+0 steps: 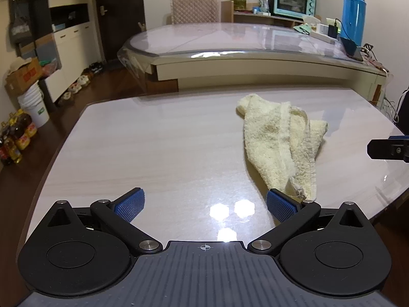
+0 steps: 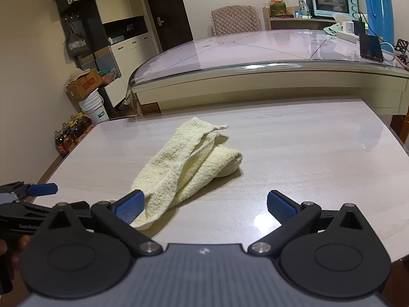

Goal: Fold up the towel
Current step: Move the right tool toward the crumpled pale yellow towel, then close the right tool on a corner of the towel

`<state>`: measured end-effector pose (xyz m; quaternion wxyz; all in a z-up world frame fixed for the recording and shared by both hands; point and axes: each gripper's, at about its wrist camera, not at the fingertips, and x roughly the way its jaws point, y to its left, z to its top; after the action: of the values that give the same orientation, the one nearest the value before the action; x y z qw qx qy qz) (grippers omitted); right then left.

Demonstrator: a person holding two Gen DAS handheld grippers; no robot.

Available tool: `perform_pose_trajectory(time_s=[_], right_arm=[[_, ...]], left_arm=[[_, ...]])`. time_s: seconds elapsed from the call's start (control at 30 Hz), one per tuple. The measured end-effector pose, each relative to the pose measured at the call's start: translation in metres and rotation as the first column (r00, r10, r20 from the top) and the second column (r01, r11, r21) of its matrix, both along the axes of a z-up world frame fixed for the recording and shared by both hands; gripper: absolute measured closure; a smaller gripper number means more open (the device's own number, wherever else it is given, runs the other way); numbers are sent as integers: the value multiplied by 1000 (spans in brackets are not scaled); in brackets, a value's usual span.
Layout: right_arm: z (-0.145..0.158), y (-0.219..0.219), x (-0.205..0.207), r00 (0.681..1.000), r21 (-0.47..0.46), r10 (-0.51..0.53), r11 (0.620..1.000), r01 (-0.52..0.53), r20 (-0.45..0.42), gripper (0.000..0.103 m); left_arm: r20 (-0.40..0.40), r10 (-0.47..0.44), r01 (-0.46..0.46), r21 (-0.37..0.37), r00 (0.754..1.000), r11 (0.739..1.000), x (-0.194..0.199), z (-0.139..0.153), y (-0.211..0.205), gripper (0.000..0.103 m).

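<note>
A pale yellow towel (image 1: 278,140) lies crumpled in a long bunch on the light table (image 1: 153,153). In the left wrist view its near corner lies just beyond my right finger pad. My left gripper (image 1: 204,206) is open and empty, low over the table. In the right wrist view the towel (image 2: 189,161) runs from the middle of the table down to my left finger pad. My right gripper (image 2: 204,206) is open and empty, with the towel's near end by its left pad. The left gripper (image 2: 35,190) shows at the left edge there, and the right gripper (image 1: 388,148) at the right edge of the left view.
A second glass-topped table (image 1: 230,41) stands behind, with a blue thermos (image 1: 354,12), a phone (image 1: 354,48) and a teal oven (image 1: 294,0) beyond. A chair (image 1: 194,10) stands at its far side. Buckets, boxes and oil bottles (image 1: 15,135) are on the floor at left.
</note>
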<state>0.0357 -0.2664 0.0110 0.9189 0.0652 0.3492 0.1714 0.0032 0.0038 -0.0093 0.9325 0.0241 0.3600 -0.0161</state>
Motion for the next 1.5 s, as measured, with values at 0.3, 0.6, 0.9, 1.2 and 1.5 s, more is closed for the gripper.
perform_pose_trajectory(time_s=[0.3,0.6,0.9,1.2,1.5], right_arm=[[1,4,10,1000,-6,12,1000,-12,-9,0],[4,7,15,1000,-25,30,999,-30,-3,1],[12,17,48,997,-62,71,996,-70,16,20],[7,34,96,995,-85,101,991,-102,-15,52],[-8,43,141,991,-103,115,987,-122,-72,72]], left_arm=[[-3,-17,17,2,1000,1000,6,2,-5,0],[-5,-34,34,9,999,999,10,2,-7,0],[12,-18,18,7,1000,1000,13,6,0,0],[3,-11,11,2,1000,1000,26,4,8,0],[-21,1,-1,-9,1000,1000,43,-3,14,0]])
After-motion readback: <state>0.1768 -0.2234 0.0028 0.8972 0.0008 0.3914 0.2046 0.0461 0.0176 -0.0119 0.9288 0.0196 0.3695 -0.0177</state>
